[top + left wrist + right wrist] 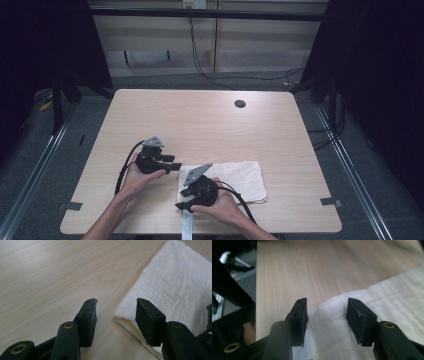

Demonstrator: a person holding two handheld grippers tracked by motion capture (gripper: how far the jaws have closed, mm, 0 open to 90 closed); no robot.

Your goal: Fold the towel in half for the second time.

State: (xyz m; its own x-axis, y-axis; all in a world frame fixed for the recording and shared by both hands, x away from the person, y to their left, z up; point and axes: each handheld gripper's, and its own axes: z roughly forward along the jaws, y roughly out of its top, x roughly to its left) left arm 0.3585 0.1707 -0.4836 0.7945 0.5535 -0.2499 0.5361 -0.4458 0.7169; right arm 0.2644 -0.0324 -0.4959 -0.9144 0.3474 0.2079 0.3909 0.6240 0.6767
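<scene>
White folded cloth [230, 178] lies at the table's [200, 120] near edge. Both the left gripper [116, 311] and right gripper [327, 311] gape at 2 corners; each should close squarely over its hem.

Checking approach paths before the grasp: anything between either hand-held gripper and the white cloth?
Nothing visible. The left hand-held gripper is open at the edge of the white cloth, with bare table around it. The right hand-held gripper is open over the cloth's edge.
</scene>
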